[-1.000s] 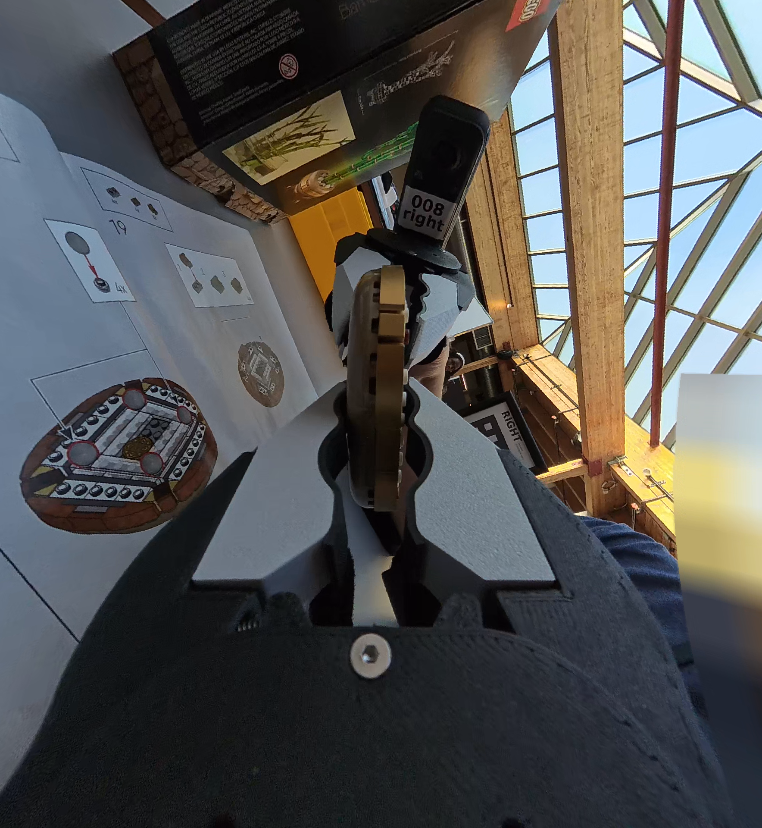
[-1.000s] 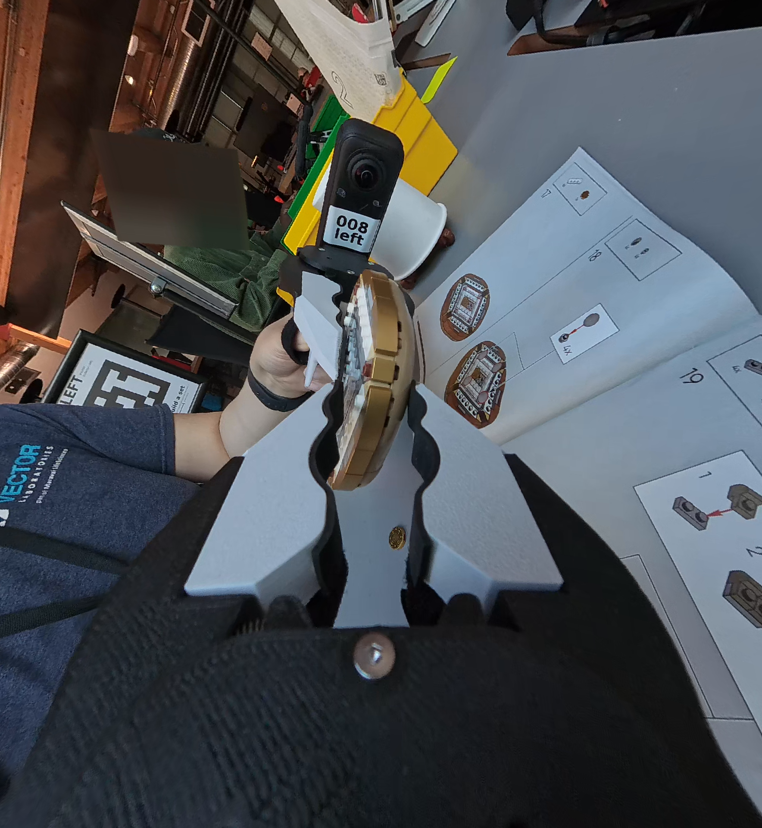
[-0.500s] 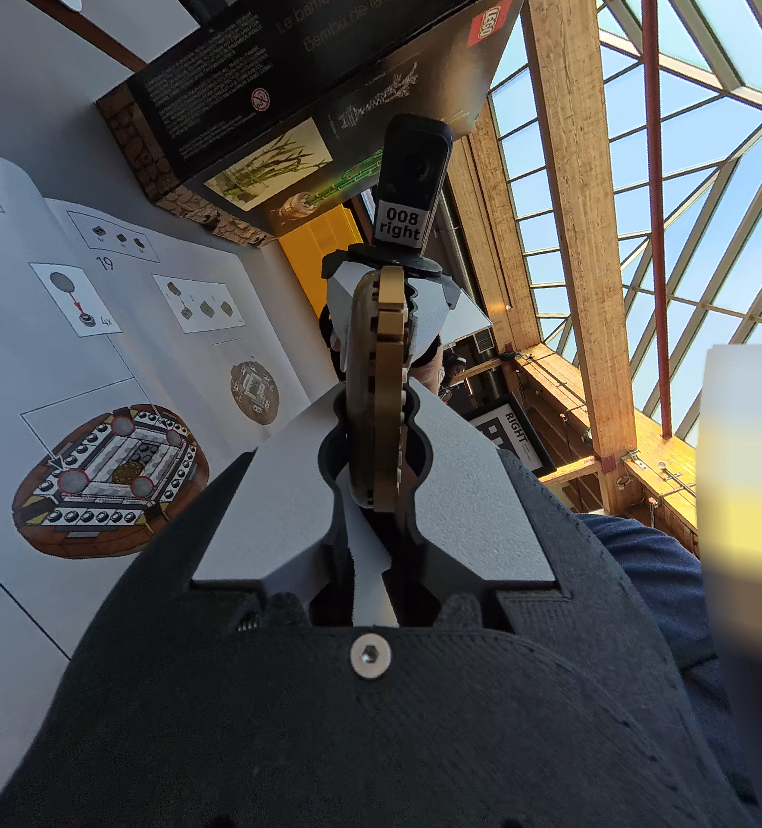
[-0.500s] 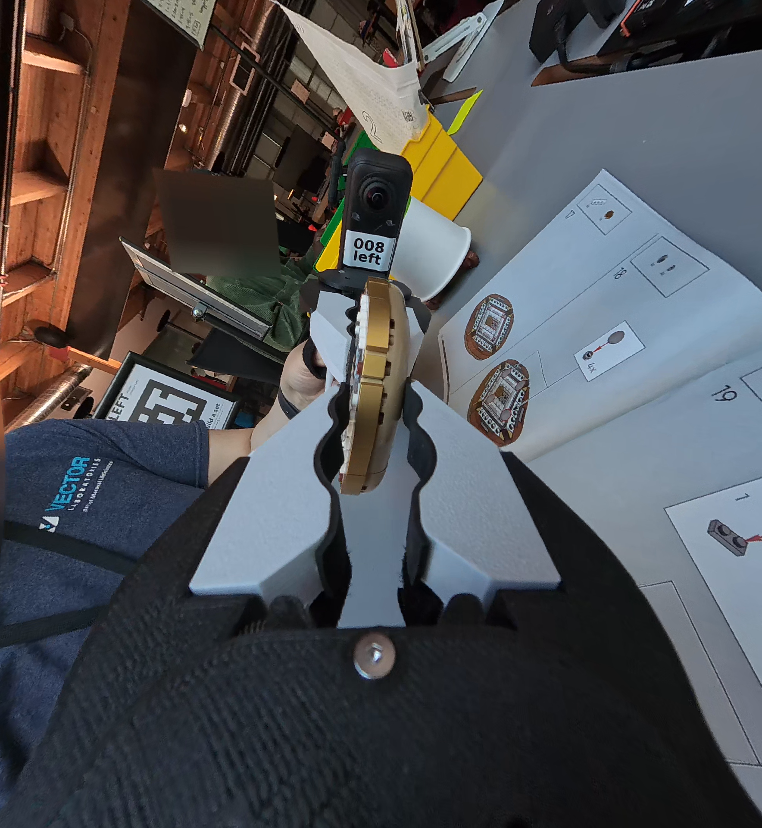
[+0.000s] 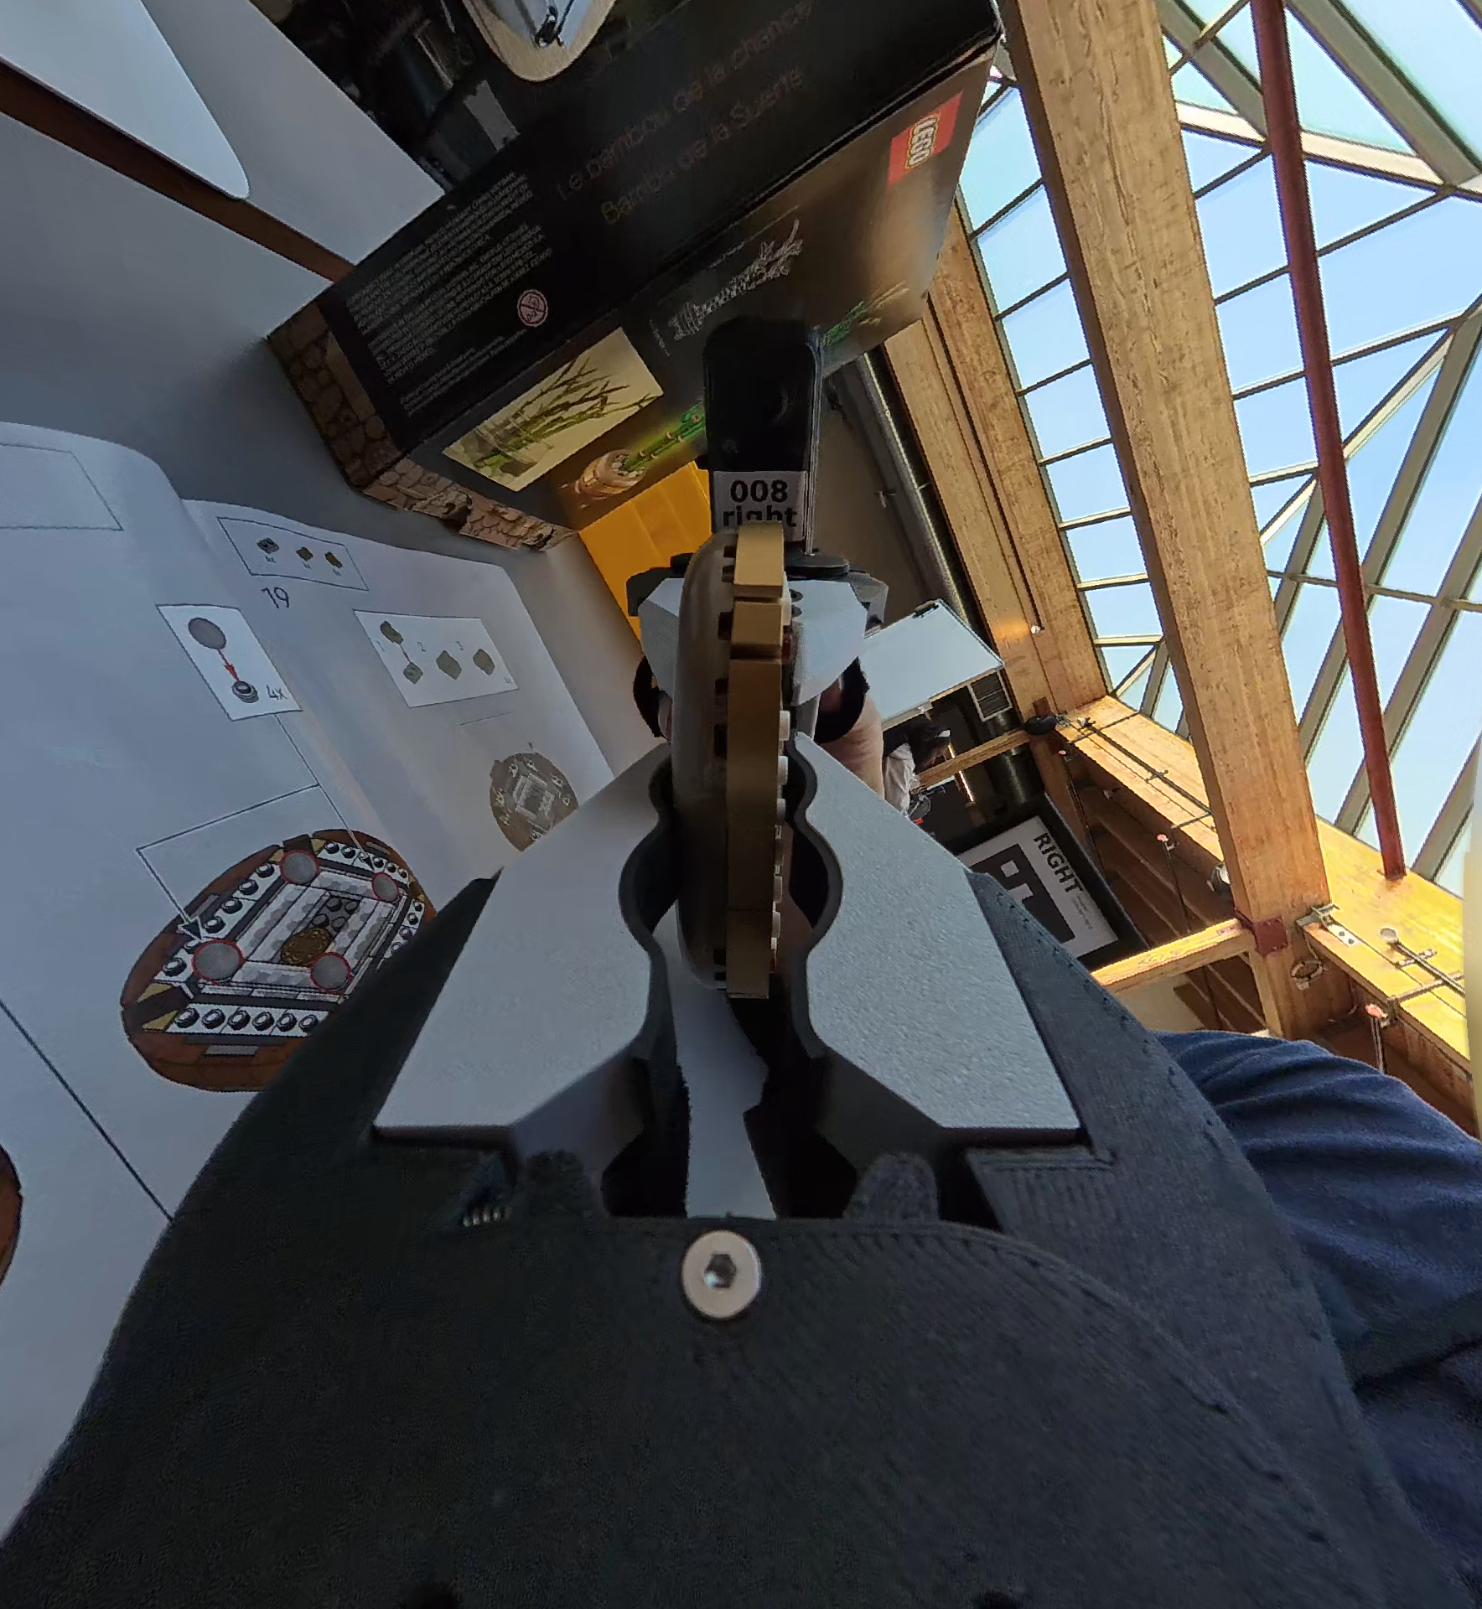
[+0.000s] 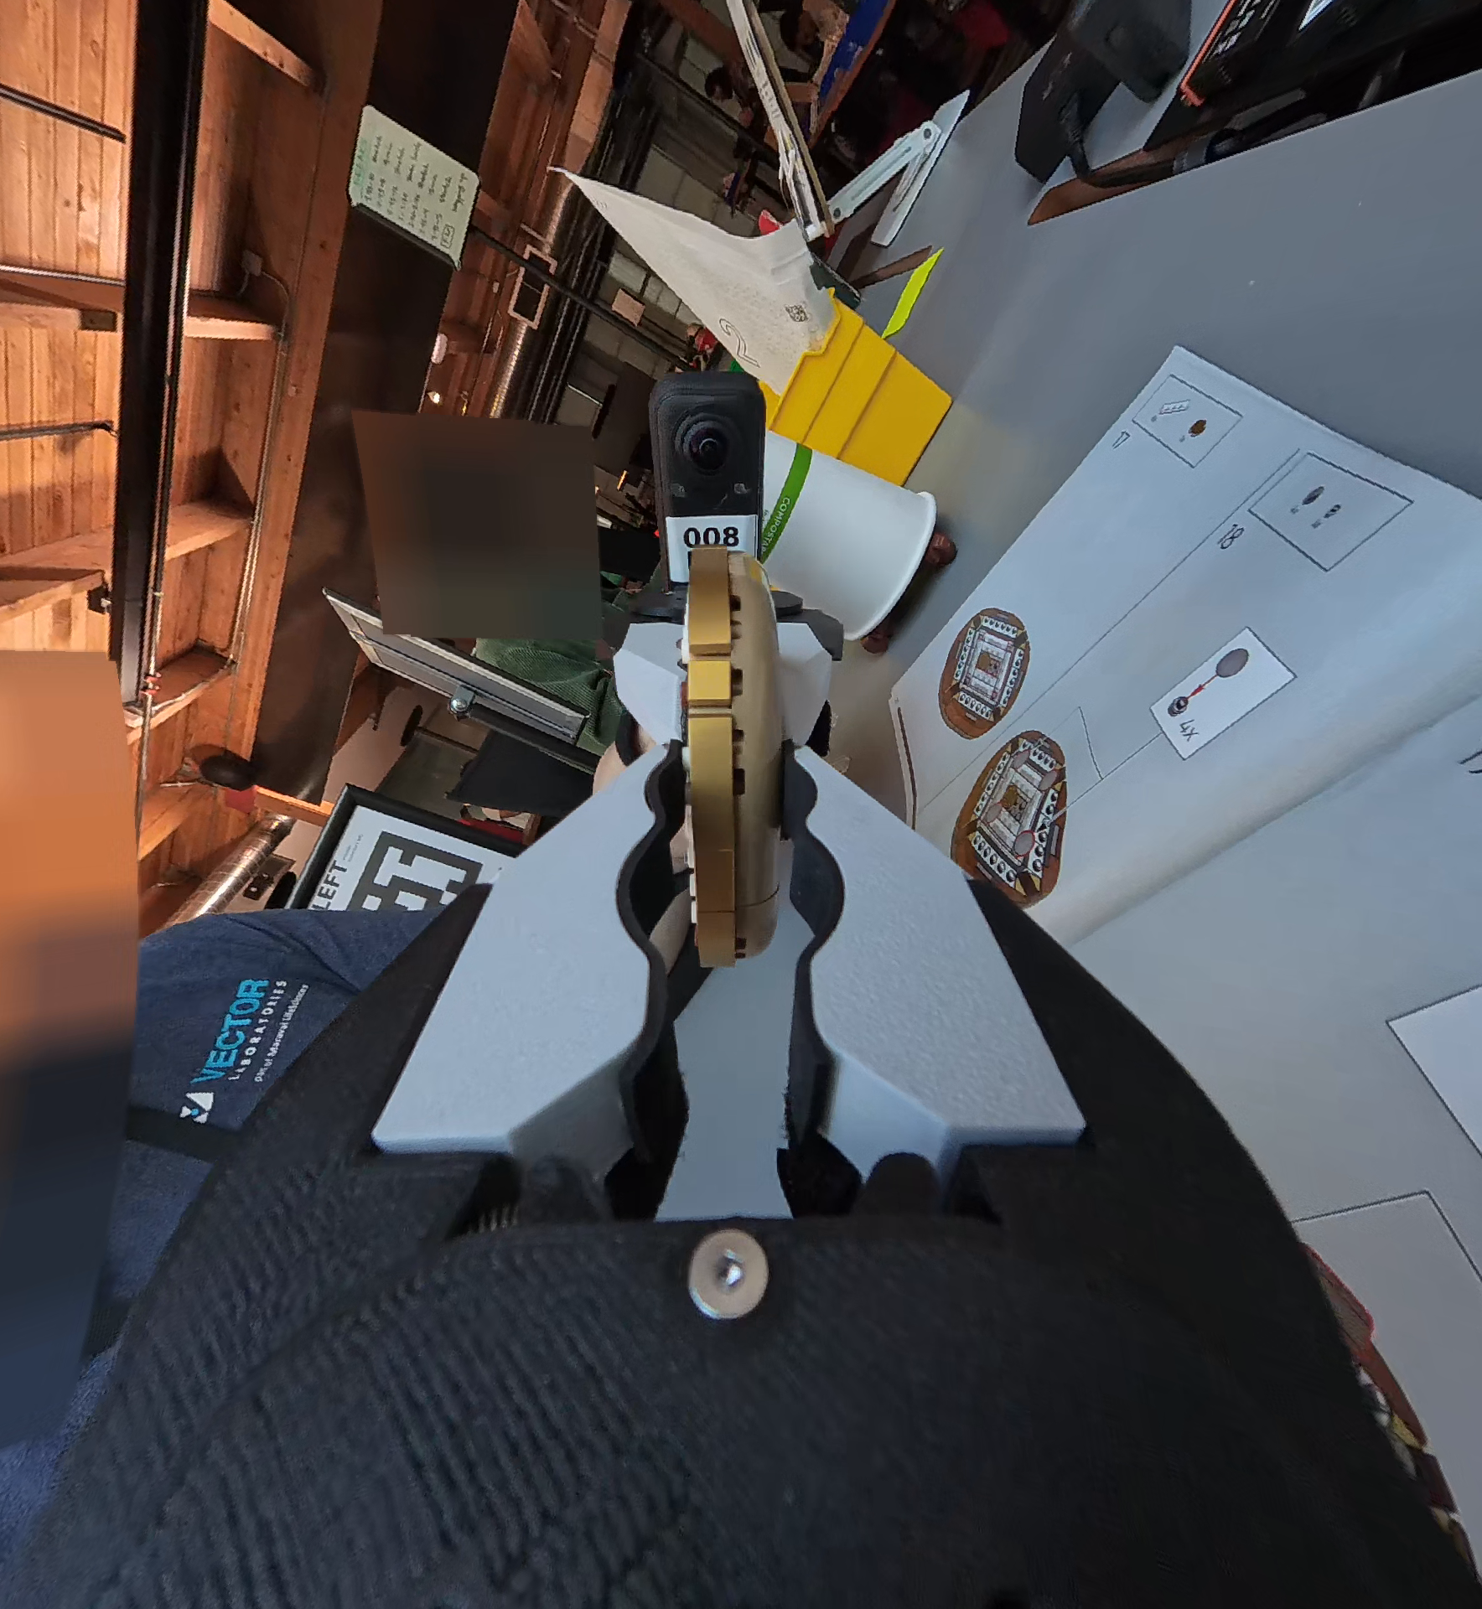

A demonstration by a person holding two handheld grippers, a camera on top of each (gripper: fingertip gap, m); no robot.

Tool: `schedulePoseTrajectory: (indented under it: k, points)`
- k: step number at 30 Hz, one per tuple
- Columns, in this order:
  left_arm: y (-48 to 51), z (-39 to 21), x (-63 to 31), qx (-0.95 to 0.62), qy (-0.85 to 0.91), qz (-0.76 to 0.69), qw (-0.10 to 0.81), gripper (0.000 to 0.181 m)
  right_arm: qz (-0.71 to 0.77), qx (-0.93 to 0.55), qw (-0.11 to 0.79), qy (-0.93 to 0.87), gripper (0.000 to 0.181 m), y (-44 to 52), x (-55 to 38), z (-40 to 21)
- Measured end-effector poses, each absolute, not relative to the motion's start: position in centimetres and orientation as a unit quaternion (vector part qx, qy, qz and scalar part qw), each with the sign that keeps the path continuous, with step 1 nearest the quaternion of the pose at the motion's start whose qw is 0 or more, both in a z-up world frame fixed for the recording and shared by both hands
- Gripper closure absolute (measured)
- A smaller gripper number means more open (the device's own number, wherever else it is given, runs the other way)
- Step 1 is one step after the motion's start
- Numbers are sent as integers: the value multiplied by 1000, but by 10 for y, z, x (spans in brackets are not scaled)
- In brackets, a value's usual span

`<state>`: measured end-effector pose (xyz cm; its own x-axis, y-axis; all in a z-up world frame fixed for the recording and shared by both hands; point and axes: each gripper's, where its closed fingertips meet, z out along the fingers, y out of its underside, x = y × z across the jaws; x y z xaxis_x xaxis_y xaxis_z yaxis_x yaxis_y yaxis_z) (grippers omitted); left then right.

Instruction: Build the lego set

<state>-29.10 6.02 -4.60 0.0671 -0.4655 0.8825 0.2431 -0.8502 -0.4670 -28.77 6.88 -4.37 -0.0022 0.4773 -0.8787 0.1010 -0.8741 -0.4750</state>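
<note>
Our left claw (image 5: 733, 836) and right claw (image 6: 733, 818) both clenched on the round gold lego base (image 5: 742, 766), edge-on, seemingly above the open instruction booklet (image 5: 110, 740) on our grey worktop (image 6: 1286, 279).

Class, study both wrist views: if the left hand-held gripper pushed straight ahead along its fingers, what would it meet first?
The left hand-held gripper is shut on the round gold build. Directly beyond it is the right hand-held gripper, gripping the build's far edge. That would likely be met first, though depth is unclear.
</note>
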Motion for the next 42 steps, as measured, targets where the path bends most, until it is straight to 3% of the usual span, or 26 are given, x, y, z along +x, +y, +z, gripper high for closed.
schedulePoseTrajectory:
  k: [17,20,23,40,42]
  points:
    - [62,-46,-291,-682,77,-675,271,163,675,-692,149,-208,161,72,-288,-44]
    - [65,-44,-295,-680,67,-674,281,162,661,-705,133,-220,147,67,-289,-51]
    - [66,-44,-297,-679,64,-675,282,162,678,-691,134,-212,160,67,-292,-46]
    - [67,-43,-296,-677,61,-676,285,162,680,-684,145,-220,161,68,-292,-45]
    - [68,-41,-298,-675,58,-675,293,163,690,-682,128,-206,152,67,-293,-47]
